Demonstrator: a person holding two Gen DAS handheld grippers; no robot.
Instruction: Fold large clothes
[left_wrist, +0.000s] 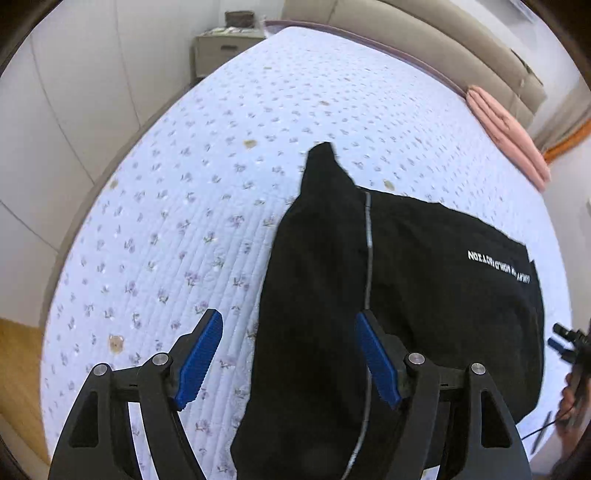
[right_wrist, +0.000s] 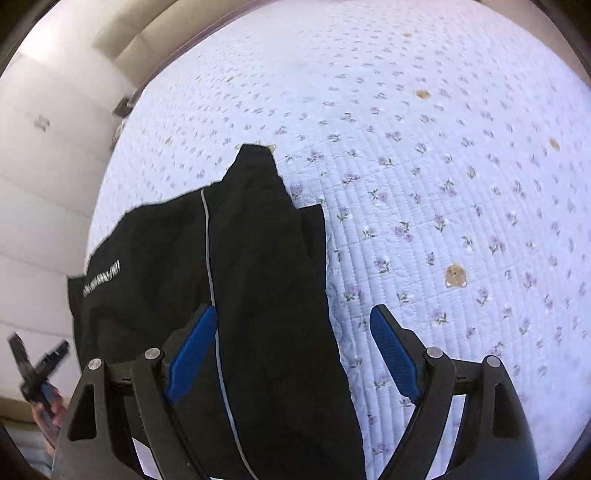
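While both grippers hang over the bed, time to pick the next fold. Left gripper: blue pads wide apart, holding nothing, half over the black jacket and half over bare quilt. Right gripper: same, wide apart and empty, with the jacket's edge under the gap. Black jacket lying flat on the flowered quilt, partly folded by the look of it, with one narrow end poking toward the far side.

For a good next step: drop low, pinch only the top layer near an outer edge, and lift both sides together. Keep the thin grey stripe straight as a guide. Lay the fold down gently, then smooth it flat.

Hard to see: near end of the jacket cut off under the grippers. Black on black, so layers and sleeves hard to tell apart. White letters too small and upside down to read fully. Pink cloth far off by the headboard.
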